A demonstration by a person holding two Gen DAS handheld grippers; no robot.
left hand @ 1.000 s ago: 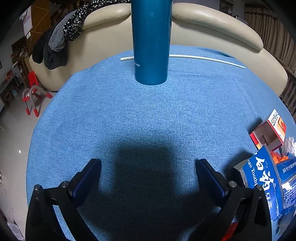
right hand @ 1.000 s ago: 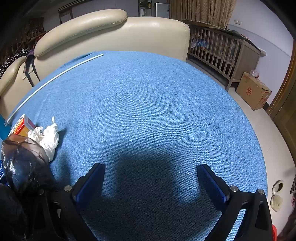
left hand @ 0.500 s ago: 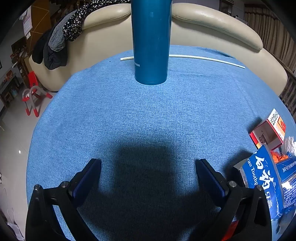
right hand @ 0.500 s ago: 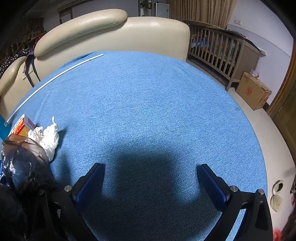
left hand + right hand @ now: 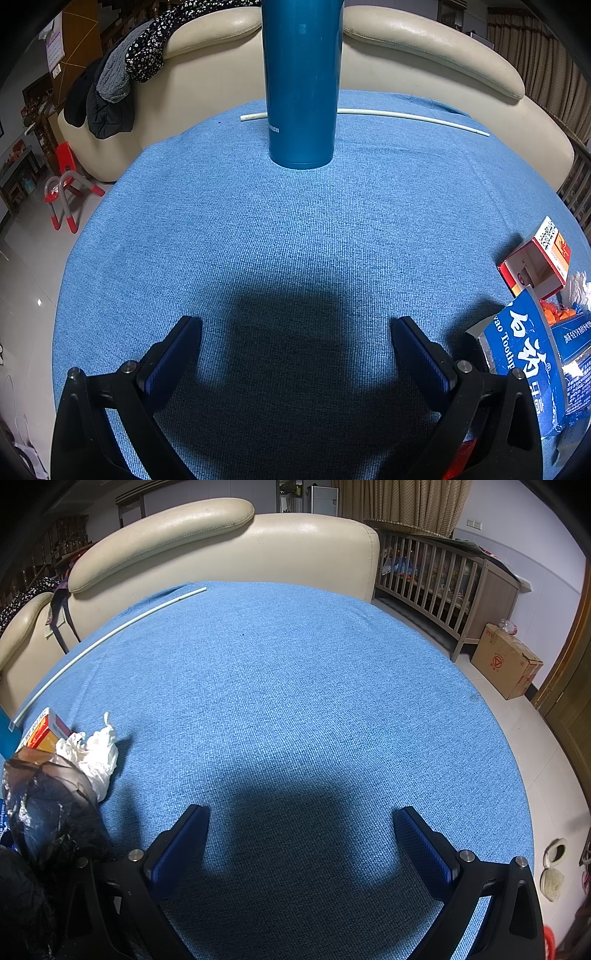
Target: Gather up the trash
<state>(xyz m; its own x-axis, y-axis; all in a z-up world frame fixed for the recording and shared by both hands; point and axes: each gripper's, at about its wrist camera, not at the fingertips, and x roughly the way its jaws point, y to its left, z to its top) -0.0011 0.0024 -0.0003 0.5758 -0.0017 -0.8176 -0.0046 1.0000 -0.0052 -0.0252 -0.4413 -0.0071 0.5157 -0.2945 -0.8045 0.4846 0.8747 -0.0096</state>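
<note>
Both of my tools hang over the blue cloth-covered counter [image 5: 295,229] with nothing in them: the left hand-held gripper [image 5: 295,334] is spread wide, and so is the right hand-held gripper [image 5: 301,821]. The trash lies in a heap between them, at the right edge of the left view and the left edge of the right view.

My worry is the tall teal tumbler [image 5: 301,85] standing dead ahead of the left tool; if I swing toward the heap carelessly I could clip it and tip it. The crumpled white tissue [image 5: 94,757] is soft and may slip out of a wide grasp, and the black plastic bag [image 5: 48,805] may snag or drag its neighbours along.

The left view alone shows the tumbler, the open red-and-white carton [image 5: 535,264], the blue toothpaste box [image 5: 524,354] and orange scraps [image 5: 557,315]. The right view alone shows the bag clearly. The white rod [image 5: 107,637] appears in both.
</note>
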